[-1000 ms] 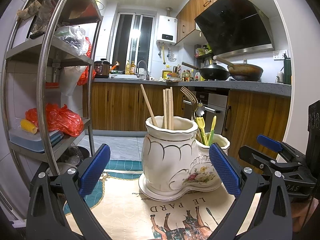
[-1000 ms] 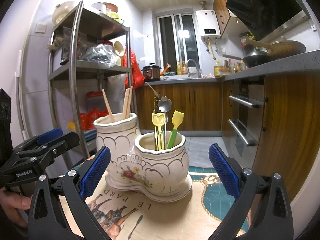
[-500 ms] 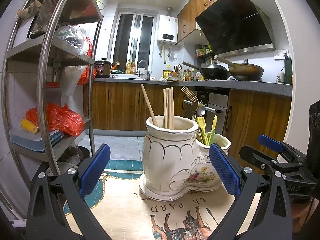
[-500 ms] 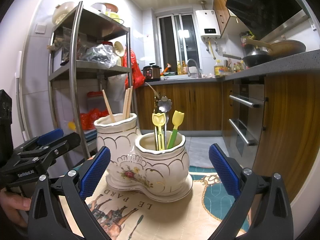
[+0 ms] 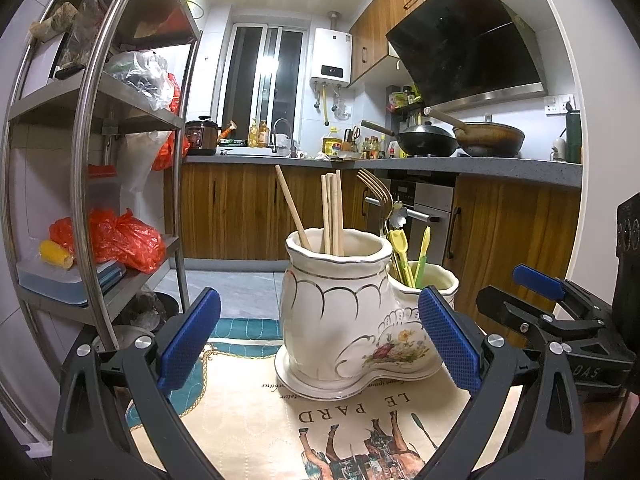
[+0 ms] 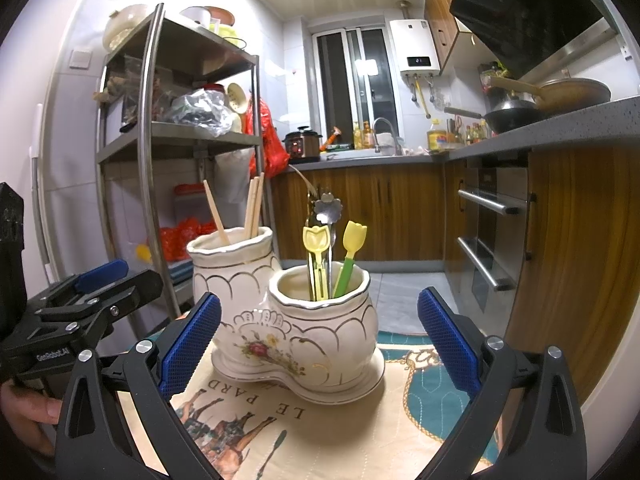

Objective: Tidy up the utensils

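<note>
On the printed cloth (image 5: 256,420) at twelve o'clock of both cameras stands the ceramic holder (image 6: 296,332), a glazed two-pot piece on one base, and neither tool is touching it. The left gripper (image 5: 316,344) is spread wide and empty, and so is the right gripper (image 6: 316,344), pads bracketing the holder from either flank. The chopsticks (image 5: 332,212) lean in the taller pot; the yellow spoons (image 6: 332,256) and a gold fork (image 5: 374,192) stand in the lower one. The judgement here: that holder looks heavy, slick and chip-prone, best left alone, while the chopsticks are light, stiff and thin, so pinch them high on the shaft, clear of the rim. The cloth may slide. Around it, a narrow kitchen: a steel rack (image 6: 152,152) at ten o'clock in the right view, wood cabinets (image 6: 576,240) at three.
</note>
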Demonstrator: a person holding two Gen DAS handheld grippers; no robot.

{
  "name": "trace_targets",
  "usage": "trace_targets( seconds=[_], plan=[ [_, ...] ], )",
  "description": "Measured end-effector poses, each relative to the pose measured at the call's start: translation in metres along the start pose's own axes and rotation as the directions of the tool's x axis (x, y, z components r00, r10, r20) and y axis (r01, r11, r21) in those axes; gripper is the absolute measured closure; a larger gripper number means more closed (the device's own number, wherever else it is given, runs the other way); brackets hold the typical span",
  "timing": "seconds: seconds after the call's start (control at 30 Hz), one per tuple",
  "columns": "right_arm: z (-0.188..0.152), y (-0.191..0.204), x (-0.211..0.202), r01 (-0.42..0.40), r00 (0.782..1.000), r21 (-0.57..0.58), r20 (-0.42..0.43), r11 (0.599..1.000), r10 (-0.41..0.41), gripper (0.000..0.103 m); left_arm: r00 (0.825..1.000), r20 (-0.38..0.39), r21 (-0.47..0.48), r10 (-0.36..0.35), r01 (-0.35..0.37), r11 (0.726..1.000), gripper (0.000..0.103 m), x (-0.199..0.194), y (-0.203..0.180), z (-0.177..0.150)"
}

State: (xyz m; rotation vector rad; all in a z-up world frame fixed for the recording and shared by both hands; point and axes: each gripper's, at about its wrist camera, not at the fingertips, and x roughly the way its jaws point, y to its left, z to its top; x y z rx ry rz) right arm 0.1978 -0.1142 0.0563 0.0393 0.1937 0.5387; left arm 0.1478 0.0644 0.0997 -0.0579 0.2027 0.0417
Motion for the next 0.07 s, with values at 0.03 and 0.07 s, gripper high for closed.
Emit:
trace_targets(
  seconds=[0.03,0.07],
  plan=[
    [0.0,-0.0003,0.0001,-0.001,1.0,0.001,0.0,1.0,0.001,0.005,1.0,0.0,0.0,-0.002,0.002,1.0,0.005,0.0001,0.0,-0.0001],
    [0.0,-0.0001,0.0002,0.0,1.0,0.001,0.0,1.0,0.0,0.005,1.0,0.0,0.0,-0.001,0.001,1.0,0.005,0.0004,-0.0001,-0.0001]
  ],
)
